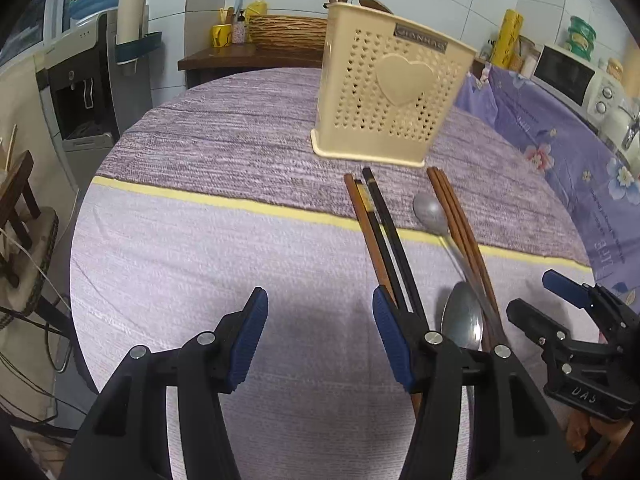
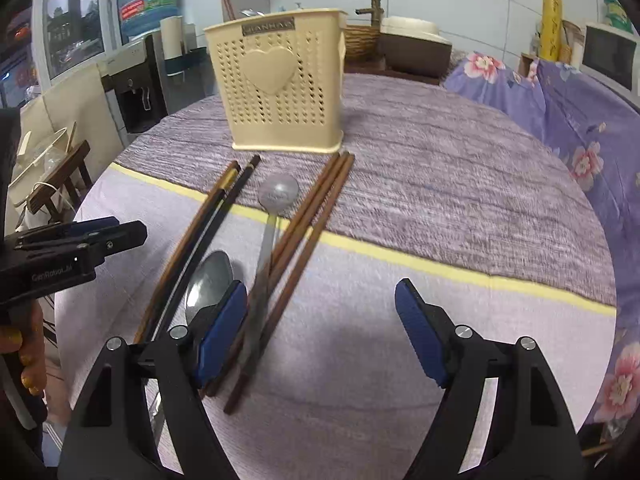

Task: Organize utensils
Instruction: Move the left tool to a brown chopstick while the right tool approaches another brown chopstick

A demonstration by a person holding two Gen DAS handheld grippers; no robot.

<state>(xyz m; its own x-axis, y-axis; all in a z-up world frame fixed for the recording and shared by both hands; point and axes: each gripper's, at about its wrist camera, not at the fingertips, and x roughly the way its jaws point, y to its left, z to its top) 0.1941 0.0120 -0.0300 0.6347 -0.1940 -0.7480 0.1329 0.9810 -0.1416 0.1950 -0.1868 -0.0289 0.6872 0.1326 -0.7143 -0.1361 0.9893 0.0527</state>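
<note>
A cream perforated utensil holder [image 1: 394, 92] with a heart on its front stands on the round table; it also shows in the right wrist view [image 2: 284, 84], with a few utensils sticking out of its top. In front of it lie dark and brown chopsticks [image 1: 380, 236] [image 2: 200, 236], a brown chopstick group [image 1: 464, 236] [image 2: 308, 220] and two metal spoons [image 1: 462, 316] [image 2: 208, 284] [image 2: 278, 192]. My left gripper [image 1: 318, 340] is open, just left of the chopsticks. My right gripper [image 2: 320, 332] is open over the brown chopsticks' near ends. Each gripper shows in the other's view [image 1: 560, 304] [image 2: 100, 236].
The table wears a purple woven cloth [image 2: 440, 168] with a yellow stripe [image 1: 200, 196]. A water dispenser [image 1: 86, 88] stands at the left, a wooden side table with a wicker basket [image 1: 286, 32] behind, and a floral-covered counter with a microwave [image 1: 572, 76] at the right.
</note>
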